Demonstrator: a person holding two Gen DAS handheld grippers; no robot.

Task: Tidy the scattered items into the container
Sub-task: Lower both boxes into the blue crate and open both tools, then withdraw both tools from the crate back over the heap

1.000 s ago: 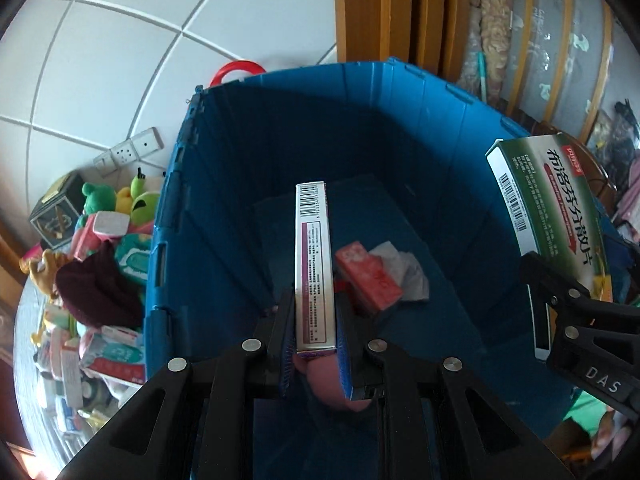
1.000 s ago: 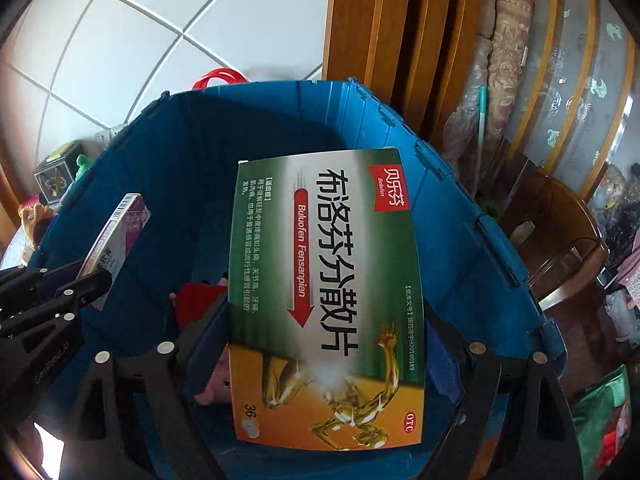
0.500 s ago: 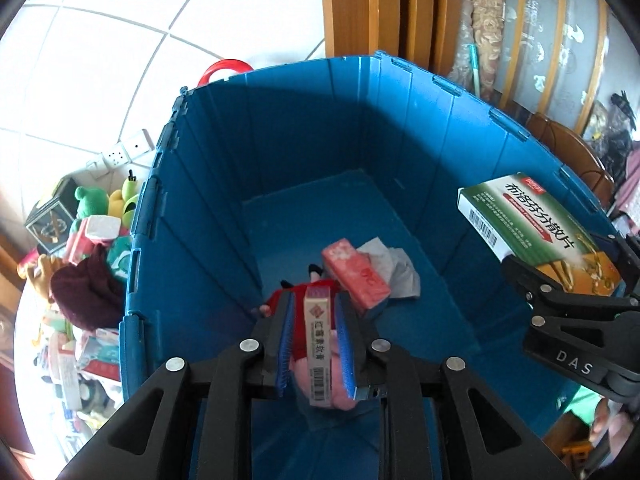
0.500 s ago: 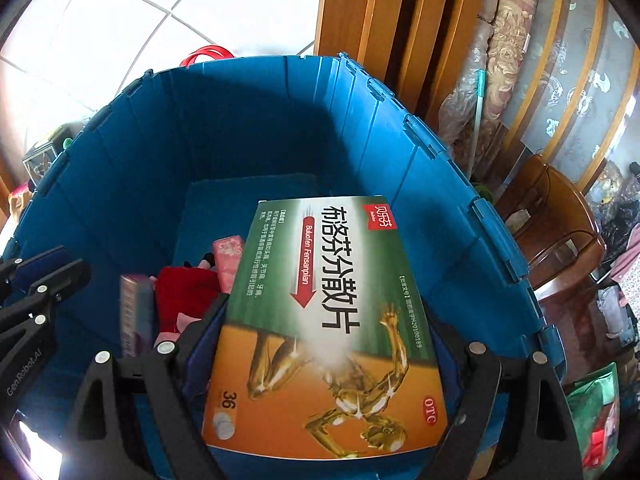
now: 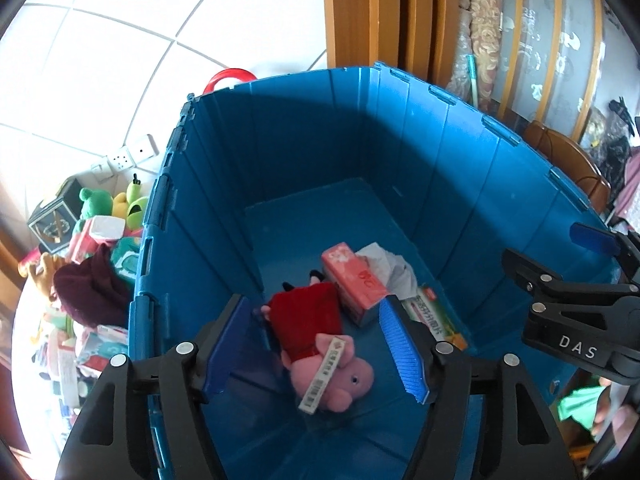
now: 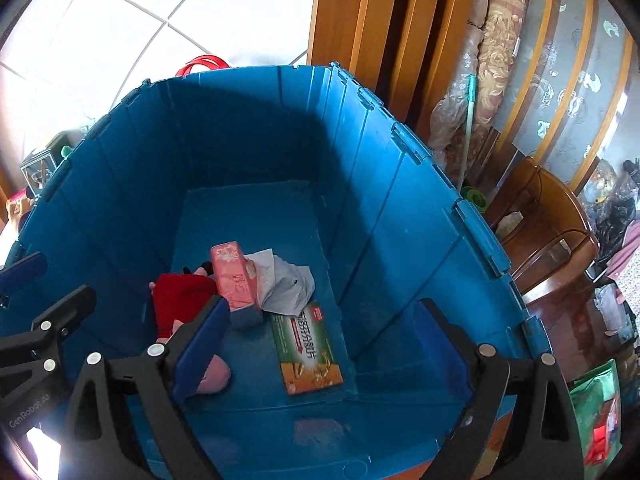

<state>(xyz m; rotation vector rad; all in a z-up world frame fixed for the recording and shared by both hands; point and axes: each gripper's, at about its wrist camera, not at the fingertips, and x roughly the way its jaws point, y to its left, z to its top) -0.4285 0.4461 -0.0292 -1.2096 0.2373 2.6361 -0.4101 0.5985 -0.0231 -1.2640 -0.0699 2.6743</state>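
Both cardboard boxes dropped: slim box (image 5: 325, 372) on plush pig (image 5: 320, 344).

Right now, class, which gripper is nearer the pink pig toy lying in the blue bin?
Left. The left gripper hangs open directly above the pig toy; the right gripper hangs open off to the toy's side, above the green medicine box.
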